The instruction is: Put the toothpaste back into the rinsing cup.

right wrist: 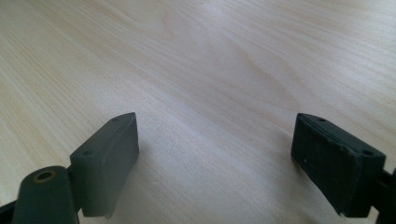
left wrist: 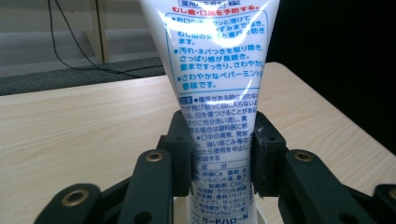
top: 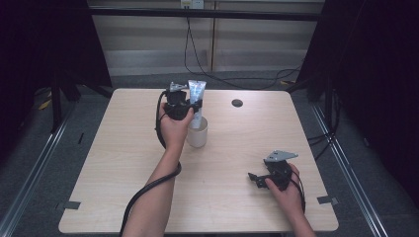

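A white toothpaste tube (top: 196, 101) with blue print stands upright, its lower end inside a white cup (top: 197, 136) near the table's middle. My left gripper (top: 195, 105) is shut on the tube; in the left gripper view both pads press the sides of the tube (left wrist: 219, 93) just above the rim of the cup (left wrist: 261, 215). My right gripper (top: 254, 178) rests low at the front right of the table, jaws open, pointing left. The right gripper view has bare wood between the two wide-apart pads (right wrist: 109, 161).
The light wooden table (top: 123, 168) has a dark round grommet hole (top: 237, 102) at the back right. Black cables (top: 207, 69) run across the grey floor behind it. Dark curtains and stand legs flank both sides.
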